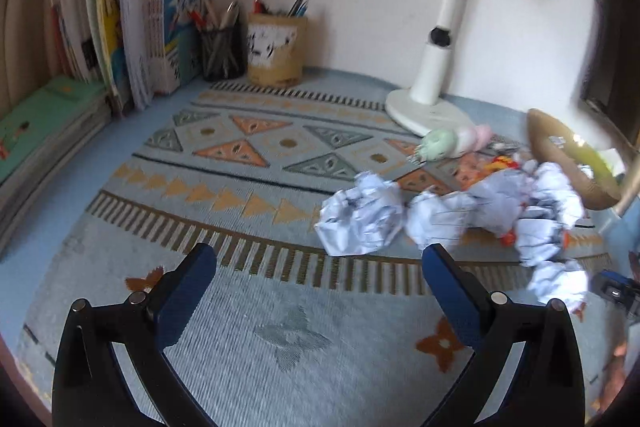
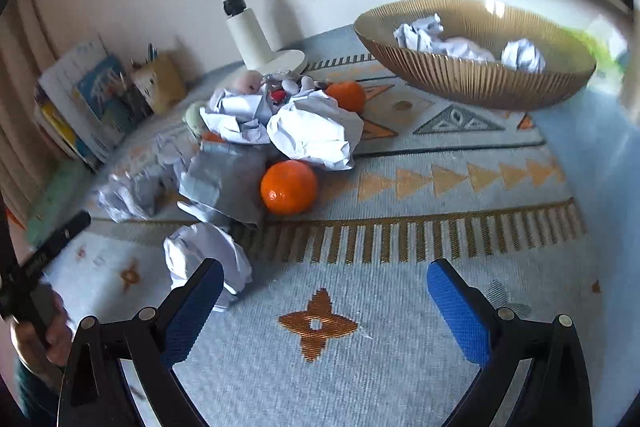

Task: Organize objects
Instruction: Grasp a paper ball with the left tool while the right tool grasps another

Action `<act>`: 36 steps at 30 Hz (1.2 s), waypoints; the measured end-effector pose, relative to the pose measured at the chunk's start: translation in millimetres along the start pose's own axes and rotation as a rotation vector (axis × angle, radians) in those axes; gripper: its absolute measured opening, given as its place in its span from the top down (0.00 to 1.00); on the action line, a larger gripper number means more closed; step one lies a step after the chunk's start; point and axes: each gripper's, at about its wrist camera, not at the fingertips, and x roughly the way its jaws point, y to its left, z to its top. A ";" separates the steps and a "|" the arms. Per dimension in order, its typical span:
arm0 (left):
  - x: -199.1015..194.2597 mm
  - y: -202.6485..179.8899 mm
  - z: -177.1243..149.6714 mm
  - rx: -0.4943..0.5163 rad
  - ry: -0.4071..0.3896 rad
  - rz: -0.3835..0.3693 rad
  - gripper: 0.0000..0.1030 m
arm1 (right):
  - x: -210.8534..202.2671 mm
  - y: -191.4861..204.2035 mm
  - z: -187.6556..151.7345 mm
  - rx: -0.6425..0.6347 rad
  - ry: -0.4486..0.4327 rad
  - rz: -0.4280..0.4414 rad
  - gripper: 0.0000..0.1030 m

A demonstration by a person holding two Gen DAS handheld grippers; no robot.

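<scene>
The left gripper [image 1: 320, 267] hangs over the patterned mat [image 1: 256, 155] on the tabletop, its jaws spread wide with nothing between them. Just beyond its right finger lies a crumpled paper ball [image 1: 360, 219], first of a loose heap running to the right. The right gripper [image 2: 325, 283] has its jaws spread wide too, empty, with a paper wad [image 2: 204, 255] touching or just behind its left finger. Farther out sits an orange [image 2: 289, 187] against the paper heap [image 2: 312, 131], and a second orange [image 2: 346, 95] behind it. A ribbed amber bowl [image 2: 472, 83] at the right holds three more paper balls. A white lamp [image 2: 256, 35], pen cups [image 1: 276, 47] and upright books [image 1: 160, 27] stand along the wall.
</scene>
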 end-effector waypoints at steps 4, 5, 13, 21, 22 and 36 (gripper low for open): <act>11.3 3.7 -3.3 -0.008 0.077 -0.012 0.01 | 2.1 -0.2 -0.1 -0.012 -0.001 0.044 0.00; 12.7 3.7 -3.7 -0.004 0.086 -0.017 0.01 | 3.8 -1.2 0.1 -0.007 0.004 0.045 0.00; 23.8 3.9 15.1 0.004 0.096 -0.029 0.01 | -1.6 23.5 -2.4 -0.135 0.025 0.210 0.00; 55.6 -13.3 38.1 0.066 0.155 -0.118 0.60 | 35.1 80.9 14.7 -0.249 0.085 0.040 0.50; 49.5 -13.0 37.4 0.062 0.140 -0.137 0.61 | 38.3 81.1 14.9 -0.255 0.104 0.036 0.62; -4.1 -80.3 0.2 0.076 0.081 -0.418 0.60 | -11.4 -55.5 17.0 -0.037 -0.060 -0.061 0.60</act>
